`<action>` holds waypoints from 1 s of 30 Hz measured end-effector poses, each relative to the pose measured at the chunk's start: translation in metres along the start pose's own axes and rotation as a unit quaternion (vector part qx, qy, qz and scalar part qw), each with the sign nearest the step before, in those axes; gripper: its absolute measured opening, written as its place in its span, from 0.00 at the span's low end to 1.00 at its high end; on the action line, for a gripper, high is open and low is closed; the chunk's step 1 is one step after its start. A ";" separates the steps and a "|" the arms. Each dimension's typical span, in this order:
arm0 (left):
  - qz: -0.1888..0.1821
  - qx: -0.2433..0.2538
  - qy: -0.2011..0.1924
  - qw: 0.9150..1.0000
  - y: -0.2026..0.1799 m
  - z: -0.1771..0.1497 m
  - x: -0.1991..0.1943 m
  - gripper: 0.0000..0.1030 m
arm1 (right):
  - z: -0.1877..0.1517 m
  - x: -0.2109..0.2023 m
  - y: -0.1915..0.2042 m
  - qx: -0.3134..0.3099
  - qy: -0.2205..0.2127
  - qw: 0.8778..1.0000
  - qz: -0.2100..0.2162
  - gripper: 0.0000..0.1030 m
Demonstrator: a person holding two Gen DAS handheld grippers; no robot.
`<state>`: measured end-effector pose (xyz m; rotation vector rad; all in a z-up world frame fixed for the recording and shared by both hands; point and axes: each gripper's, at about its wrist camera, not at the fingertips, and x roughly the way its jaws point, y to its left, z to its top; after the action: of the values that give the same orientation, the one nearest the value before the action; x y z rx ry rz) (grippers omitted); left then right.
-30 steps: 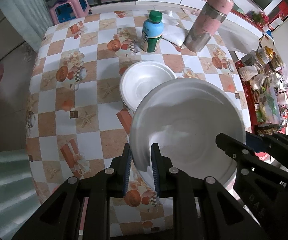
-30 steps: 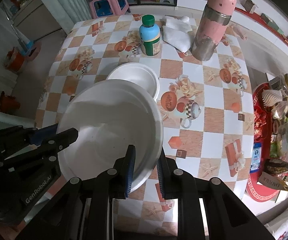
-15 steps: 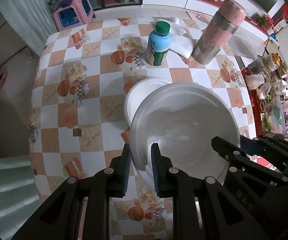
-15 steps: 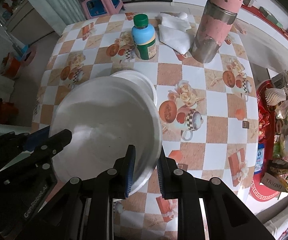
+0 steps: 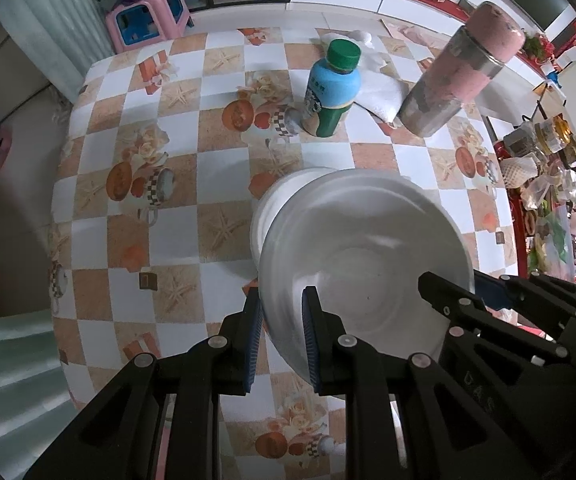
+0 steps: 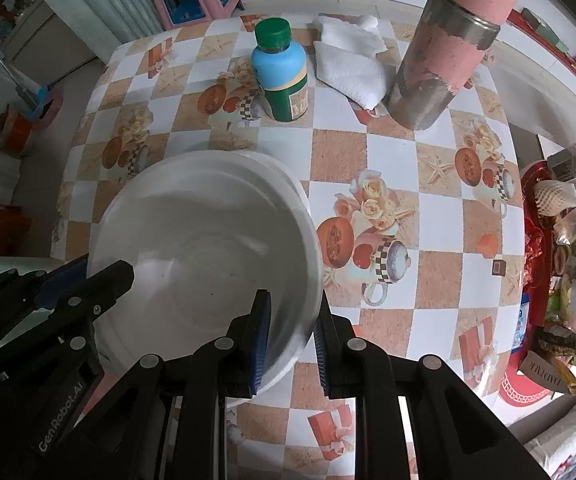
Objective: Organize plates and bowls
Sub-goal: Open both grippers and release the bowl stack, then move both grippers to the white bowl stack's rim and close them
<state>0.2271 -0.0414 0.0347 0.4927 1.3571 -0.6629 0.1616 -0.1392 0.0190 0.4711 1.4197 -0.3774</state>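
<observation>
Right wrist only — bowl w/ GenRobot.AI-marked left gripper

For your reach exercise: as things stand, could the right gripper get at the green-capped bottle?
Probably not yet. The right gripper is shut on the large white plate, which the left gripper also grips. The bottle stands beyond that plate.

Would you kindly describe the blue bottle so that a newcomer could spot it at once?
Start at the checkered tablecloth and look to its far side, where the tall pink and steel flask stands. To the flask's left, past the folded white cloth, stands the short blue plastic bottle. It alone has a green screw cap.
</observation>
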 end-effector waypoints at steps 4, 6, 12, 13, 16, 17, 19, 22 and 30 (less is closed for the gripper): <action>0.043 -0.004 -0.001 0.999 0.006 0.012 0.013 0.58 | 0.015 0.008 -0.001 0.002 -0.001 1.000 0.003 0.23; 0.055 -0.028 0.007 0.998 0.021 0.015 0.023 0.64 | 0.024 0.016 -0.004 0.006 0.005 1.000 -0.016 0.63; 0.035 -0.035 0.020 0.999 0.033 0.007 0.032 0.64 | 0.025 0.019 -0.044 0.069 0.003 0.997 -0.026 0.88; 0.030 -0.033 0.022 0.999 0.031 0.005 0.033 0.64 | 0.024 0.020 -0.047 0.074 0.006 0.997 -0.025 0.88; 0.018 -0.021 0.023 0.999 0.023 0.000 0.032 0.64 | 0.016 0.024 -0.052 0.086 0.021 0.996 -0.007 0.88; 0.016 -0.016 0.023 0.999 0.020 -0.002 0.031 0.64 | 0.012 0.024 -0.052 0.085 0.022 0.996 -0.004 0.88; 0.015 -0.009 0.023 1.000 0.016 -0.005 0.030 0.64 | 0.007 0.025 -0.047 0.077 0.025 0.997 0.001 0.88; 0.016 -0.013 0.025 0.999 0.019 -0.009 0.028 0.64 | -0.001 0.027 -0.036 0.057 0.033 0.998 0.003 0.88; 0.000 -0.030 0.029 0.999 0.030 -0.017 0.027 0.64 | -0.013 0.031 -0.013 0.025 0.039 0.999 0.010 0.88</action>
<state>0.2377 -0.0118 0.0038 0.4663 1.4268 -0.6104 0.1480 -0.1427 -0.0134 0.5452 1.4832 -0.3832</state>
